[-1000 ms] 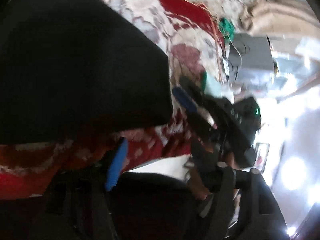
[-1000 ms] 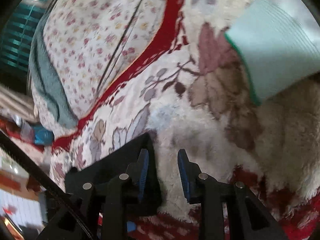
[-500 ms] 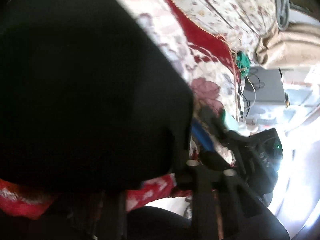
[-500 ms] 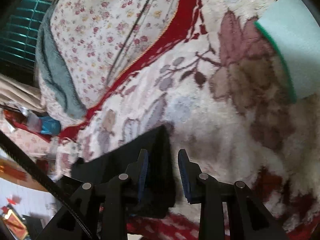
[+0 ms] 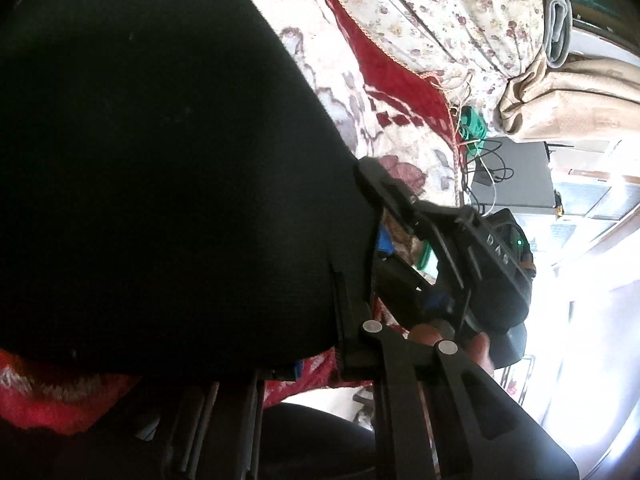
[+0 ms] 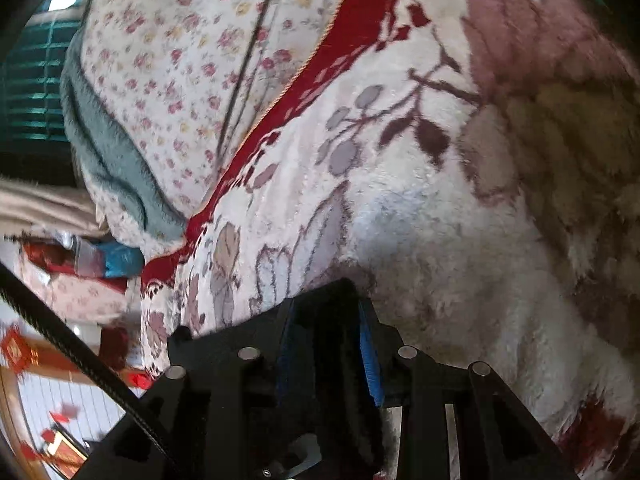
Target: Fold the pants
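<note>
- Left wrist view: the black pants (image 5: 160, 168) fill the frame from nine o'clock round to the centre, lying on the floral blanket (image 5: 344, 92), whose cream and red pattern shows from twelve to two o'clock.
- The left gripper (image 5: 356, 308) sits at five o'clock at the cloth's edge; its jaws are all but closed, and they seem pinched on the pants' hem — though the black cloth against black fingers makes the contact itself hard to read.
- At three o'clock the right gripper (image 5: 404, 216) is in sight, a hand (image 5: 476, 346) behind it.
- Right wrist view: one corner of the pants (image 6: 324, 332) lies at six o'clock between the right gripper (image 6: 328, 344) pads; the jaws have just been closing on it and stand narrow, the cloth filling the gap.
- The blanket (image 6: 420, 208) covers the rest, a flowered sheet (image 6: 180, 60) at eleven o'clock.
- Step in hand, as I judge it: taking hold of two points on one edge — the fold itself is not yet begun. Next both holds must be firm, then lift together and carry the edge over evenly.
- Count: one pair of pants, two grippers, one blanket.
</note>
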